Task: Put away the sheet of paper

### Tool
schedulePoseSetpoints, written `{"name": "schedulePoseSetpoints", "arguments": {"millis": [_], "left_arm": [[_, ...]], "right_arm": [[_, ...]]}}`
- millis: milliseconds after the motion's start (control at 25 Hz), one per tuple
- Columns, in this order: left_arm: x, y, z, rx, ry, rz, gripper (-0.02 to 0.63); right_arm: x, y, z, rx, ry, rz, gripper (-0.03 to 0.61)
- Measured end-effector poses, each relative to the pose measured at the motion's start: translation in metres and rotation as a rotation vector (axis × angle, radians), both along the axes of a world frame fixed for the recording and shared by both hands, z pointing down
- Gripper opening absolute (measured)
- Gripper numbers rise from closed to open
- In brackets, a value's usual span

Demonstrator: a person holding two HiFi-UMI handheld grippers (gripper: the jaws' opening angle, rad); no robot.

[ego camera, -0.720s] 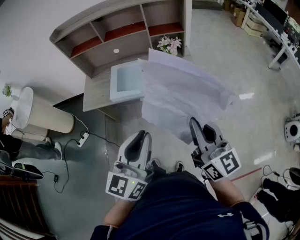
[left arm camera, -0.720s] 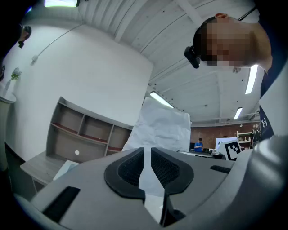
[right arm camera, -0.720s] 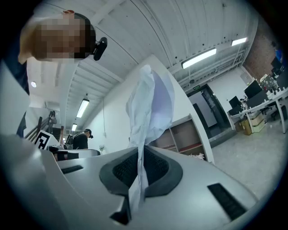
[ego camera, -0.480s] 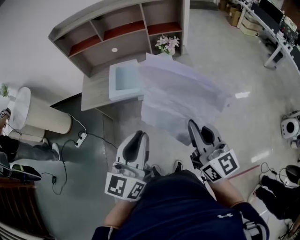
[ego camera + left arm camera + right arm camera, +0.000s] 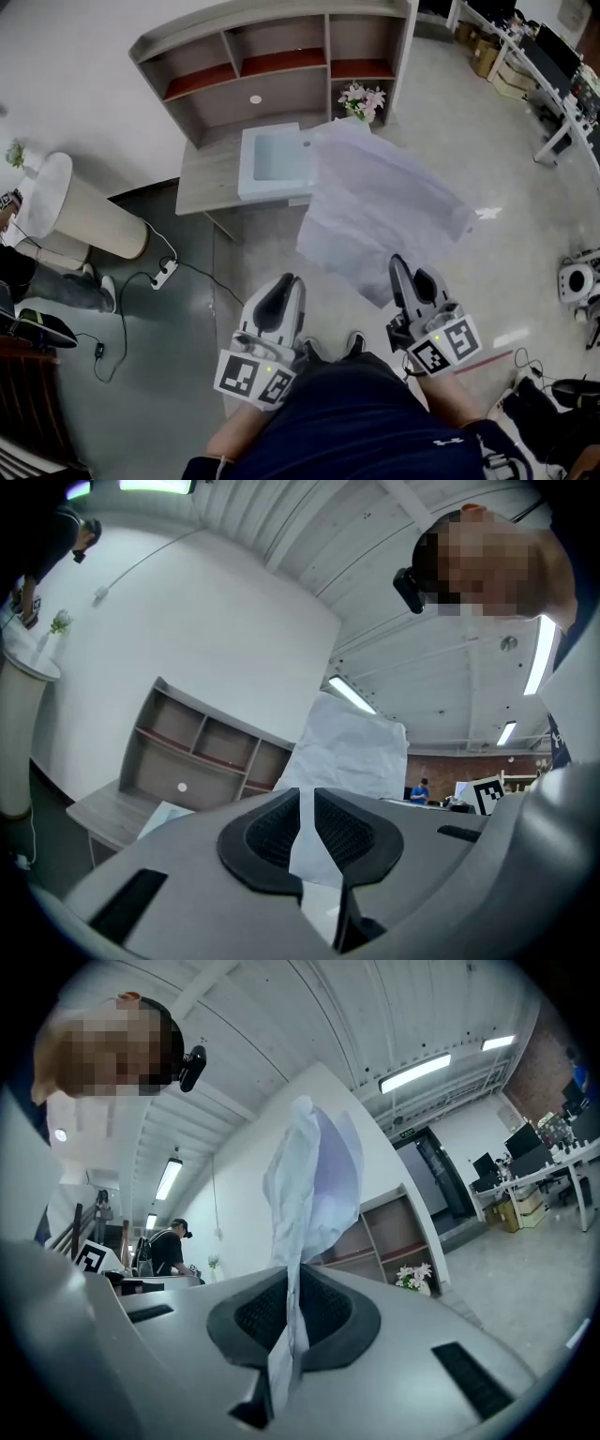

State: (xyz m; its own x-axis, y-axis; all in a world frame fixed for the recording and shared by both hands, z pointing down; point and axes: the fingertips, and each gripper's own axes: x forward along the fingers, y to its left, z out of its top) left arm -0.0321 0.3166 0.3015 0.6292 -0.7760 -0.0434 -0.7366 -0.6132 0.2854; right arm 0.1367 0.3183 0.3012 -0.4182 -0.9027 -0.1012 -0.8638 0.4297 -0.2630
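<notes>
The right hand-held gripper [image 5: 399, 270] pinches the near edge of the sheet of paper [image 5: 384, 202], which hangs crumpled in the air just right of the tray [image 5: 245, 171]. The left hand-held gripper [image 5: 292, 283] has its jaws only narrowly apart, empty, well short of the tray. Best carry the sheet left over the tray, lower it flat, then release (a loose corner could catch the rim). No writing is readable; the grippers carry only square markers.

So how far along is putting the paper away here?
Picked up: the crumpled white paper sheet is clamped in the right gripper. In hand: it hangs in the air, short of the grey shelved desk. Left: depositing it; nothing released yet.
</notes>
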Motion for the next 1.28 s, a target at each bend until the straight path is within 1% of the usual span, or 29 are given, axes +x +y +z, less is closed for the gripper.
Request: {"name": "schedulePoseSetpoints", "arguments": {"millis": [200,360,640,1000,1280], "left_arm": [[-0.012,-0.001,-0.006,0.026,0.011,0.007,0.060],[-0.022,-0.004,-0.004,0.026,0.021,0.025,0.060],[-0.058,-0.010,-0.003,0.027,0.038,0.032,0.060],[-0.091,-0.019,0.015,-0.022,0.043,0.045,0.060],[-0.094,-0.048,0.027,-0.040,0.036,0.026,0.060]], "right_arm": [[-0.009,0.001,-0.005,0.009,0.011,0.021,0.015],[-0.013,-0.002,-0.004,0.003,0.017,0.049,0.015],[-0.022,-0.005,0.001,-0.023,0.026,0.123,0.015],[-0.031,-0.013,0.007,-0.054,0.015,0.189,0.015],[-0.025,-0.040,0.022,-0.075,0.016,0.188,0.015]]}}
